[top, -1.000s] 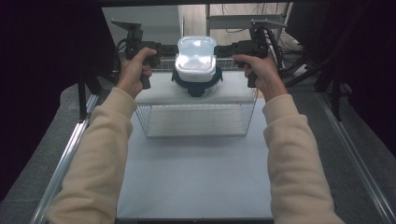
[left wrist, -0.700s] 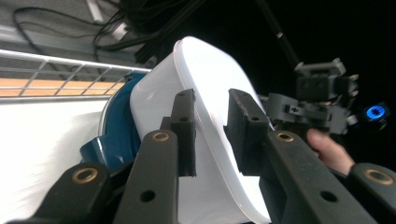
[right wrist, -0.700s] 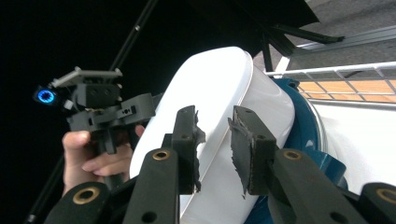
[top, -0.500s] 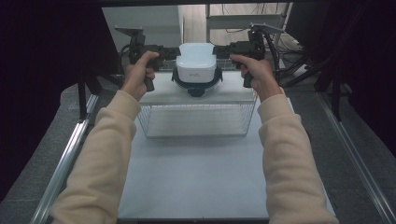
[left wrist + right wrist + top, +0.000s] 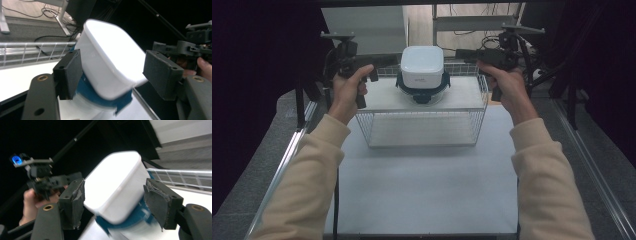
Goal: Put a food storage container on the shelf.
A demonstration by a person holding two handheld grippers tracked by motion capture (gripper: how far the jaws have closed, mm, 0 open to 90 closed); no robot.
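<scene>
Where both clamped the white container (image 5: 422, 67) before, left gripper (image 5: 384, 62) and right gripper (image 5: 462, 54) have just opened, released

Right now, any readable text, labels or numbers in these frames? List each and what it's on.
No text here can be read.
White container on the wire rack: a faint grey mark on its front wall in the high view, too small and blurred to read.
Left tool and right tool: no lettering on the black pads or arms.
Table: plain, no markings.
</scene>
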